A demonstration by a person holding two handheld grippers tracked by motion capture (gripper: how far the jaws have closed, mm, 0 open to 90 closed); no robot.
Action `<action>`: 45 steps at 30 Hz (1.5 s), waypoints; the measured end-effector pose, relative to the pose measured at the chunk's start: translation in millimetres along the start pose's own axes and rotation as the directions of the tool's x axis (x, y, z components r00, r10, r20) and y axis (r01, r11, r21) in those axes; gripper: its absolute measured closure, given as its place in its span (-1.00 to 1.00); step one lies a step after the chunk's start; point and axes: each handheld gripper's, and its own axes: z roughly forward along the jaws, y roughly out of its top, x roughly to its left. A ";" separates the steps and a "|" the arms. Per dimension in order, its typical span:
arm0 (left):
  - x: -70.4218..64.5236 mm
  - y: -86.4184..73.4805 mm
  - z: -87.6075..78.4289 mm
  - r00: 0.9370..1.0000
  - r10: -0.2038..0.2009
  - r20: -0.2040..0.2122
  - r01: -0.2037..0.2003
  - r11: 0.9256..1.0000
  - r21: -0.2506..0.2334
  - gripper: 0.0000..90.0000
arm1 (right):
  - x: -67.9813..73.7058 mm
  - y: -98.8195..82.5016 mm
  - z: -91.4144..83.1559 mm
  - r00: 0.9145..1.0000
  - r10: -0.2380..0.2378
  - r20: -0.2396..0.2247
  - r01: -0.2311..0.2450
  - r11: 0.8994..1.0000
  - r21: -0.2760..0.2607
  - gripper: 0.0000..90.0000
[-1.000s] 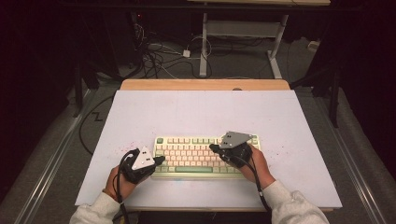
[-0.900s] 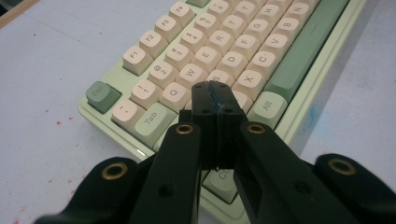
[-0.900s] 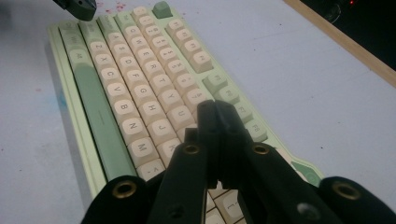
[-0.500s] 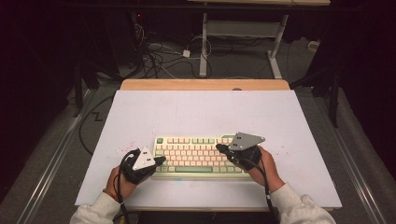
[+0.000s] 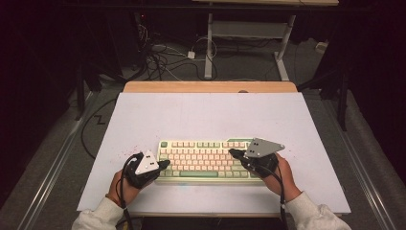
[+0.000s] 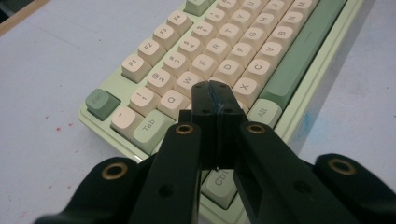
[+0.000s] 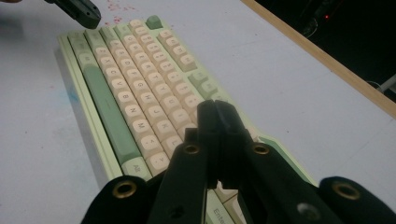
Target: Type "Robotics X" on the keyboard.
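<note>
A pale green keyboard [image 5: 206,160] with cream keys lies on the white table near its front edge. My left gripper [image 5: 165,163] is shut and empty, its tips over the keyboard's left end. In the left gripper view its tips [image 6: 215,93] hover just above the keys [image 6: 205,60] near the left-hand letter rows. My right gripper [image 5: 233,153] is also shut and empty, over the right half of the keyboard. From the right gripper view its tips [image 7: 215,112] hang above the right-hand keys [image 7: 154,100], and the left gripper [image 7: 84,14] shows far off at the top left.
The white table top [image 5: 210,115] stretches bare behind the keyboard, with a wooden strip [image 5: 210,86] along its far edge. Red specks [image 5: 128,154] mark the surface by the left gripper. Cables [image 5: 163,57] and a desk frame [image 5: 249,43] lie on the floor beyond.
My right gripper has shifted a little to the right and slightly up over the keyboard. The left gripper has stayed where it was.
</note>
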 end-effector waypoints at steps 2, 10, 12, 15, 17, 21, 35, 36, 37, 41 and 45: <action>-0.2 0.6 0.0 1.000 0.000 0.001 0.000 1.000 -0.002 0.95 | -0.9 -2.4 -2.3 1.000 0.005 0.006 -0.005 1.000 -0.001 0.99; -1.4 2.5 -0.8 1.000 0.007 0.001 -0.007 1.000 -0.005 0.95 | -3.1 -12.4 -13.3 1.000 0.008 0.019 -0.008 1.000 -0.003 0.99; -1.5 3.5 -1.0 1.000 0.004 0.003 -0.004 1.000 -0.010 0.95 | -3.8 -14.9 -16.6 1.000 0.013 0.023 -0.013 1.000 -0.008 0.99; -2.5 5.2 -0.3 1.000 0.007 0.006 -0.007 1.000 -0.012 0.95 | -3.5 -17.3 -18.3 1.000 0.012 0.025 -0.012 1.000 -0.002 0.99; -3.1 6.3 0.2 1.000 0.009 0.009 -0.008 1.000 -0.013 0.95 | -2.9 -18.5 -18.9 1.000 0.012 0.025 -0.012 1.000 0.002 0.99; -4.1 9.4 1.0 1.000 0.012 0.014 -0.011 1.000 -0.019 0.95 | -2.2 -21.1 -21.0 1.000 0.012 0.028 -0.012 1.000 0.008 0.99; -10.5 27.4 16.7 0.997 0.036 0.063 -0.035 0.999 -0.023 0.95 | -1.3 -27.0 -23.4 1.000 0.017 0.025 -0.018 1.000 0.025 0.99; -11.3 28.9 18.3 0.997 0.041 0.066 -0.040 0.999 -0.020 0.95 | -1.5 -27.1 -23.5 1.000 0.017 0.026 -0.018 1.000 0.025 0.99; -11.8 30.2 20.0 0.996 0.045 0.072 -0.044 0.999 -0.016 0.95 | -1.7 -27.1 -23.5 1.000 0.017 0.025 -0.017 1.000 0.026 0.99; -13.7 32.7 27.1 0.994 0.050 0.093 -0.050 0.999 0.000 0.95 | -1.6 -27.5 -22.5 1.000 0.016 0.022 -0.016 0.999 0.032 0.99; -15.2 34.7 32.8 0.993 0.052 0.107 -0.054 0.998 0.012 0.95 | -1.2 -27.9 -22.1 1.000 0.017 0.022 -0.018 0.999 0.039 0.99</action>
